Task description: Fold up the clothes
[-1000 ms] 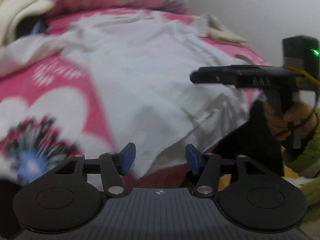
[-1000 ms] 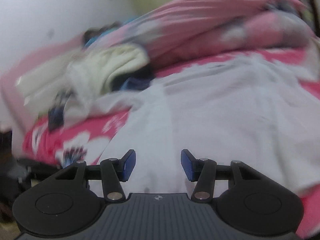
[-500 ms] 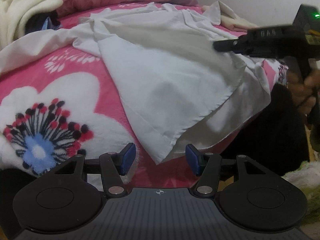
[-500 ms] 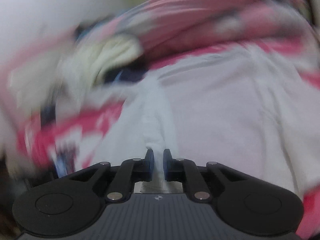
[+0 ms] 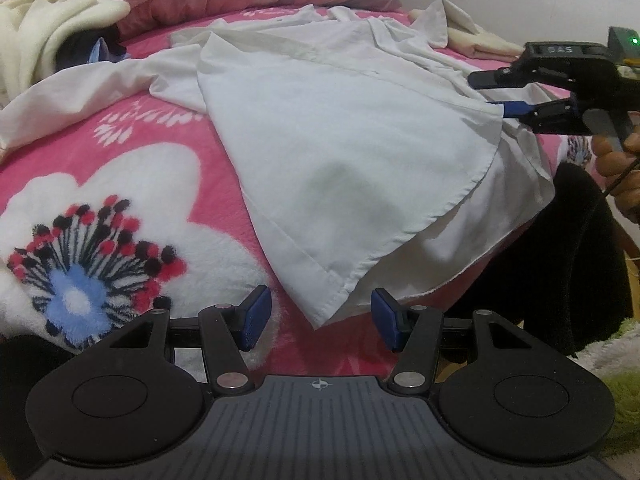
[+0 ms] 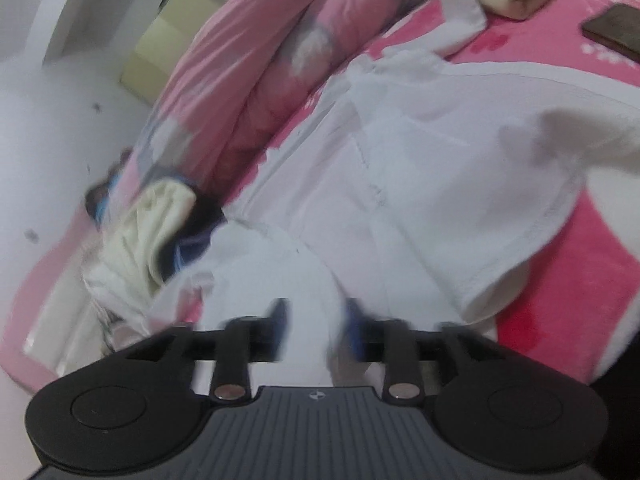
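Left wrist view, left hand-held gripper [image 5: 321,322] wide open, empty, right hand-held gripper [image 5: 495,95] parted beside white shirt [image 5: 340,152] edge

Motion blur is smearing the right gripper's [image 6: 316,330] fingertips [image 6: 279,320] in its own view, so their hold on the white shirt [image 6: 420,184] is not showing. A hand [image 5: 618,174] behind that gripper is running off the edge. Dark object [image 6: 614,32] far ahead-right: cropped, unidentifiable.
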`<act>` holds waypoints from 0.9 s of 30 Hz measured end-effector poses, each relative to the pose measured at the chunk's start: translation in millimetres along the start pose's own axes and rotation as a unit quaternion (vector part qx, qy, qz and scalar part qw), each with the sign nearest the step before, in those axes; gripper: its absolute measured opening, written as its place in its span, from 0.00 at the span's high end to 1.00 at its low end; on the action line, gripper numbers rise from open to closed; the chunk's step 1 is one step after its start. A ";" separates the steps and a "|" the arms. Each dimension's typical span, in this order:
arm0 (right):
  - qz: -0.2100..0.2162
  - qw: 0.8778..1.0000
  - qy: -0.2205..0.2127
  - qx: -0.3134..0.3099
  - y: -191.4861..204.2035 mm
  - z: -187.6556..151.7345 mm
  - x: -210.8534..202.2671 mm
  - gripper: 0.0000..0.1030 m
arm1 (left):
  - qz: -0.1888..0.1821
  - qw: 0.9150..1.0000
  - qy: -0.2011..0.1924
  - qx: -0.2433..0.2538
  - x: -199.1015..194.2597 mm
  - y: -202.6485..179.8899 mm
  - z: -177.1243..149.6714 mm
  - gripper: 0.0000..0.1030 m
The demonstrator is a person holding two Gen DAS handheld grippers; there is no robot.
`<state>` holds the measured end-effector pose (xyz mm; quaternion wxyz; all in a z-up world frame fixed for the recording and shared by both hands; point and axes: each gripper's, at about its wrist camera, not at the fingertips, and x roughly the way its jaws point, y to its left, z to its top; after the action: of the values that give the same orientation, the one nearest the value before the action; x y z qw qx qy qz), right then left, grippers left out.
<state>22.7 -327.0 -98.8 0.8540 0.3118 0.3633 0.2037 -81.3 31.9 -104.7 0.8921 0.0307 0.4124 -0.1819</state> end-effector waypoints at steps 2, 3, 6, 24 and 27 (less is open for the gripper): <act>-0.015 0.999 0.008 -0.028 7.4 -1.8 7.7 0.56 | -0.002 1.000 -0.003 -0.006 -2.4 0.4 -0.5 0.46; -0.024 0.999 0.011 -0.040 9.7 -3.3 10.6 0.61 | -0.003 1.000 -0.005 -0.010 -3.7 0.5 -0.8 0.46; -0.039 0.997 0.016 -0.058 13.2 -6.2 10.8 0.96 | -0.010 1.000 -0.009 -0.024 -6.3 3.3 -1.1 0.46; -0.022 1.000 0.018 0.001 -8.6 -31.0 -35.6 0.98 | -0.078 0.984 -0.003 -0.160 8.9 35.8 3.8 0.52; -0.030 0.999 0.012 0.011 -16.7 -33.0 -37.4 0.98 | -0.072 0.983 0.004 -0.170 13.1 35.5 4.9 0.73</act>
<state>-24.4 -347.8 -109.6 0.8517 0.3074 0.3852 0.1779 -57.6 60.1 -114.6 0.8673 -0.1499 0.4421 -0.1726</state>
